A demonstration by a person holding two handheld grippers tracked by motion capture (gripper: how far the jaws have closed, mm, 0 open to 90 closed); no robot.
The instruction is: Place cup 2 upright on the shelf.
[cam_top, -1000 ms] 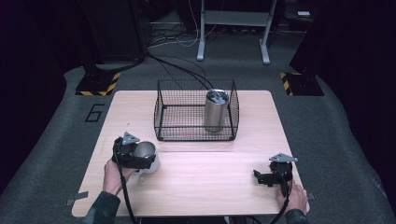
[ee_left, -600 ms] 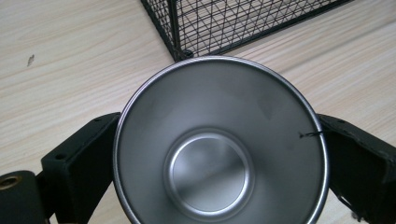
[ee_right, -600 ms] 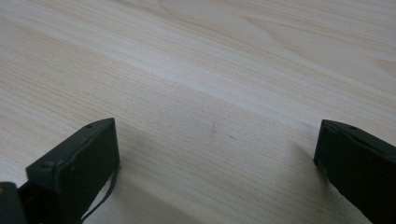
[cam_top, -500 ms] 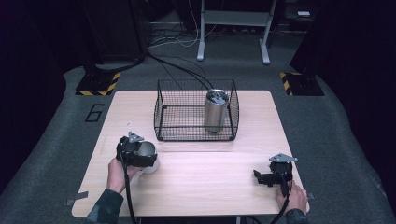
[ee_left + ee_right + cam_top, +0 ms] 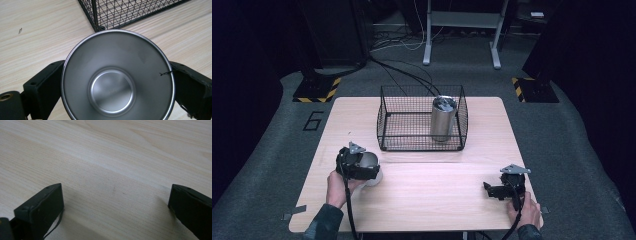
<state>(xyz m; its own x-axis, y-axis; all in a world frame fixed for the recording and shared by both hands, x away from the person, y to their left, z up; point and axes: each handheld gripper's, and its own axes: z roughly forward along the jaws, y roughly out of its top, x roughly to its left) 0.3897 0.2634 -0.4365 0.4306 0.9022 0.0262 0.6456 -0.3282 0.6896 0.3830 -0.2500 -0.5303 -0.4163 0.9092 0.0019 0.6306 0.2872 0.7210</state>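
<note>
Wooden table (image 5: 427, 195), tumbler (image 5: 443, 118) inside basket (image 5: 388, 131)

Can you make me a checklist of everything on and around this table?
Surface: pale wood table, bare between the tools.
Job's things: steel cup upright, between the left tool's jaws; wire basket behind it, with a steel tumbler standing inside.
Clutter: nothing seen.
Grippers: left tool around the cup, whether it is squeezing is unclear; right tool open over bare wood.
Cables: one trails from each tool; more on the floor behind.
Surroundings: grey carpet, striped stand bases, number 6.
</note>
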